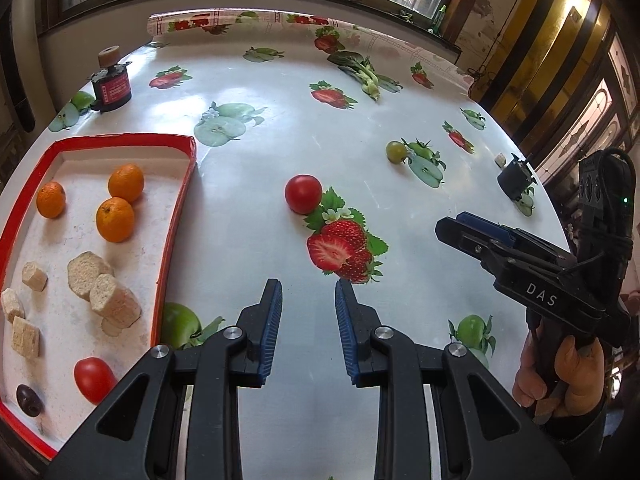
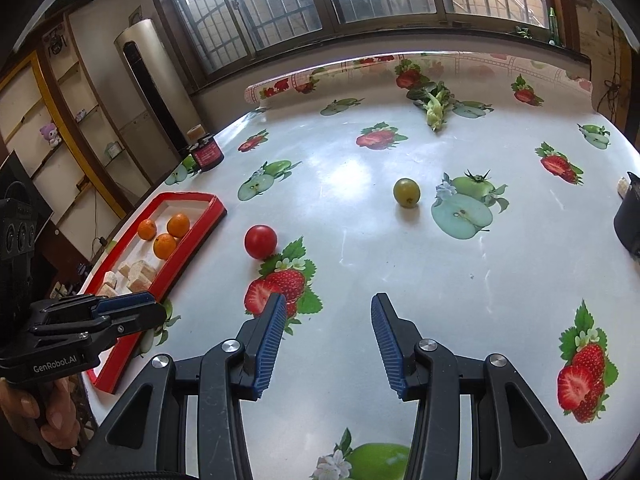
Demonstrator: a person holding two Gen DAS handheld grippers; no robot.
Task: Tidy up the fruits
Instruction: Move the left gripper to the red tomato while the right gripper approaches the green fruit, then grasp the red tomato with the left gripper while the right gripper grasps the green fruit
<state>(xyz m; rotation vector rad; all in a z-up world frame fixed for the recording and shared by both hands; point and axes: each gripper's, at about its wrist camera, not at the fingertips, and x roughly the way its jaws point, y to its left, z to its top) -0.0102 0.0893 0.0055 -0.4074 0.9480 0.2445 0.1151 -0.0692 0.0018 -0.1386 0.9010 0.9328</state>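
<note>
Both tongs are hovering empty: the left tongs [image 1: 308, 286] are standing slightly parted, the right tongs [image 2: 329, 300] spread wider. The red tomato [image 1: 303, 193] is lying mid-desk (beyond both tips), beside the red tray [image 1: 176, 216] along the left edge.

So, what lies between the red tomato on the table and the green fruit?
Only bare tablecloth between red tomato and green fruit, seen in the right wrist view.

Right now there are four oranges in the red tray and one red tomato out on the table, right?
Not quite. The red tray holds three oranges, not four, as the left wrist view shows. The rest is right: one red tomato does sit out on the table.
</note>
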